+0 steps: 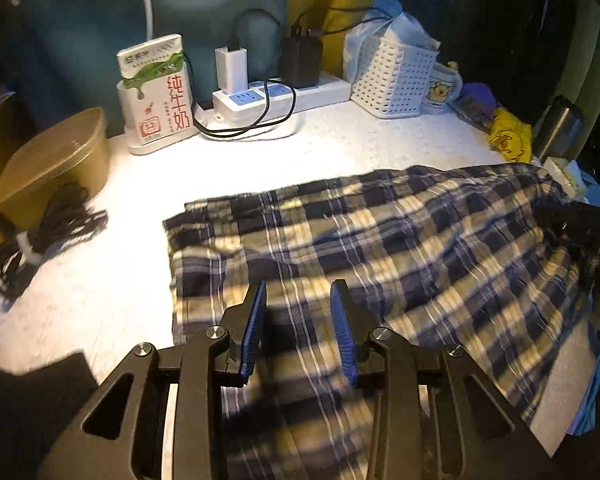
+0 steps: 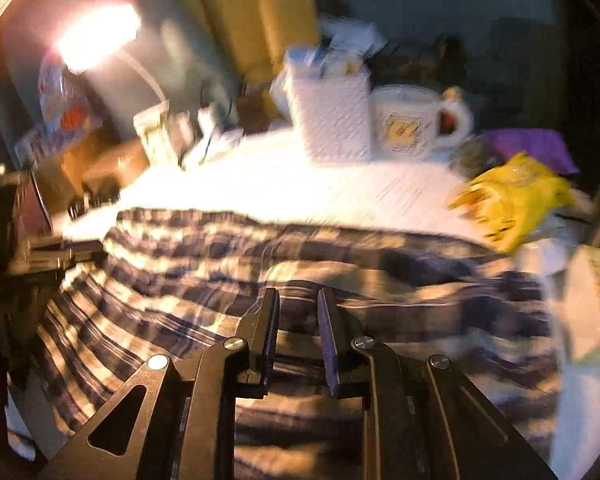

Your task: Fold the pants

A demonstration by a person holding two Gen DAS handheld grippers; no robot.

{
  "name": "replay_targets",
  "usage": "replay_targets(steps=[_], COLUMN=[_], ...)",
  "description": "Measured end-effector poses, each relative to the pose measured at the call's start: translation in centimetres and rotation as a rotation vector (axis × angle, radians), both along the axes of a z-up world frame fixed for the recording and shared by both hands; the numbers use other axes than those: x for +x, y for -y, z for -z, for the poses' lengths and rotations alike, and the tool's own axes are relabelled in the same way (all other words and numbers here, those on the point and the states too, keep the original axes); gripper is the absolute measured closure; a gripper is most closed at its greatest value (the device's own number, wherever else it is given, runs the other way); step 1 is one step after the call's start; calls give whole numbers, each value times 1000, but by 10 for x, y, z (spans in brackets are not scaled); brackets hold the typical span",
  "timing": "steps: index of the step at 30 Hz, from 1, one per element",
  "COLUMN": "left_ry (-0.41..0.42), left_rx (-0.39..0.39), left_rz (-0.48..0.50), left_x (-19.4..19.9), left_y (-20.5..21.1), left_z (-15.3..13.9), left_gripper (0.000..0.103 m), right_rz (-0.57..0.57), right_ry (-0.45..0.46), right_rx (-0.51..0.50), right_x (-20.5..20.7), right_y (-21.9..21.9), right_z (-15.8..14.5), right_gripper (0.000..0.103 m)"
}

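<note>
Blue, white and tan plaid pants [image 1: 380,248] lie spread on the white table cover [image 1: 100,280], one hem at the left. My left gripper [image 1: 299,290] hangs over the pants near that hem, open and empty, blue pads apart. In the blurred right wrist view the same pants [image 2: 220,264] lie bunched. My right gripper [image 2: 299,298] is above them, open with a narrow gap and nothing between the fingers. The left gripper's black frame [image 2: 16,264] shows at the left edge there. A dark shape [image 1: 596,240], probably the right gripper, is at the pants' right end.
Along the back stand a milk carton [image 1: 156,92], a power strip with chargers [image 1: 276,92], a white perforated basket [image 1: 396,76] and a mug [image 1: 444,88]. A brown lidded bowl [image 1: 52,160] and coiled black cable [image 1: 40,240] are left. Yellow packaging [image 1: 508,140] lies right.
</note>
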State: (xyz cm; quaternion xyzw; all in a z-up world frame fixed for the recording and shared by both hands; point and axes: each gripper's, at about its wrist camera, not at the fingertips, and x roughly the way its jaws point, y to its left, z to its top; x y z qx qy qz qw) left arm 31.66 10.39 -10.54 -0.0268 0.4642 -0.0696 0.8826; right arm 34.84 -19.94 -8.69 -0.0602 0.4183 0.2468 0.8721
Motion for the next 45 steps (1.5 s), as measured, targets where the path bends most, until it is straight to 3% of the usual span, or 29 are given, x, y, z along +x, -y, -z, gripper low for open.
replay_targets(steps=[4,7,9,14,21,26,33,34,36,38,43,44,45], left_ry=[-25,-46,-33,-23,10,36,31,33,27,28,16,16,11], left_rx=[-9,-11,-4,4,38,38,69,80,80,76,54,54,51], left_rz=[9,11,18,17,-28,-38,-78,-84,-85,-85,-28,-22,-20], left_x=[21,32,36,51,65,68,55,50,46,46,56,58,61], left_y=[-2,-1,1,-1,-6,-11,-39,-44,-53,-57,-51,-50,-49], left_z=[11,22,22,21,12,6,1,1,3,6,17,19,22], left_gripper=[70,70,70,70,70,70,69,66,32,26,27,39,66], right_rz=[8,40,80,219,301,207,150,156,166,181,189,188,187], right_ry=[-57,-68,-58,-14,2,74,-18,-26,-35,-44,-95,-98,-100], right_rx=[-134,-75,-98,-194,-196,-113,-128,-130,-125,-126,-79,-71,-65], right_x=[22,31,34,37,25,21,48,50,51,54,62,63,64], right_y=[-8,6,14,47,81,55,10,10,13,15,26,28,27], right_z=[34,32,30,24,8,-17,20,24,27,30,33,33,34], right_gripper=[82,86,91,91,91,91,91,91,91,91,91,91,91])
